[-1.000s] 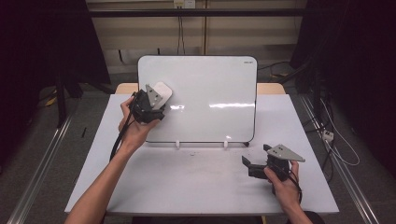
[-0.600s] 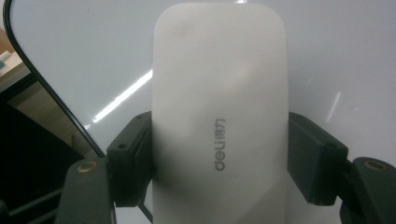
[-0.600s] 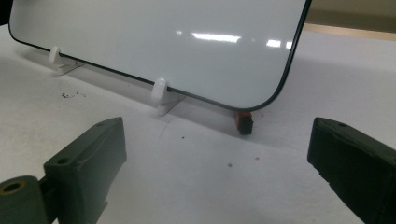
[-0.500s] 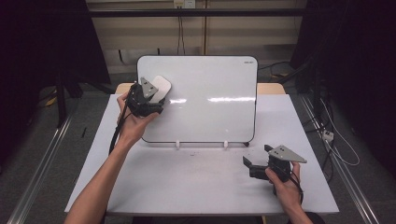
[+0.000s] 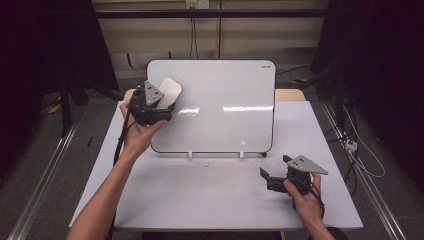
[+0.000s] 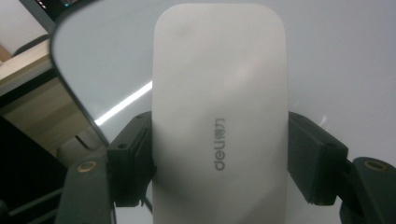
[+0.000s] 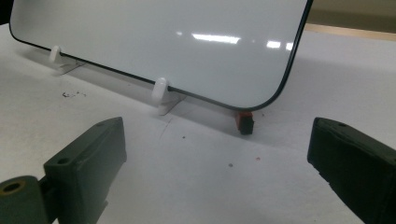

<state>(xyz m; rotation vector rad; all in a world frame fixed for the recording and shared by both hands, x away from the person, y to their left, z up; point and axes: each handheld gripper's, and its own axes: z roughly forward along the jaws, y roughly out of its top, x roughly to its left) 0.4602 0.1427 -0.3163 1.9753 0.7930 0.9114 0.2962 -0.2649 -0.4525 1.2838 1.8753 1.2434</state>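
A whiteboard (image 5: 220, 105) stands upright on small white feet at the back of the white table (image 5: 200, 195). My left gripper (image 5: 162, 102) is raised at the board's upper left corner, shut on a white eraser (image 5: 170, 91) that lies against the board face. In the left gripper view the eraser (image 6: 219, 121) with grey lettering sits clamped between the two black jaws, the whiteboard (image 6: 336, 56) behind it. My right gripper (image 5: 265, 176) rests low on the table at the front right, open with nothing between its fingers. Its view looks at the whiteboard (image 7: 159, 42) and a bare stretch of table.
A small red and black piece (image 7: 244, 121) lies on the table under the board's lower right corner. White clip feet (image 7: 160, 91) hold the board's bottom edge. Dark specks (image 7: 70, 94) dot the table. Cables (image 5: 365, 160) lie on the floor to the right.
My left gripper has carried the eraser up and slightly left along the board toward its upper left corner. The right gripper has stayed in place.
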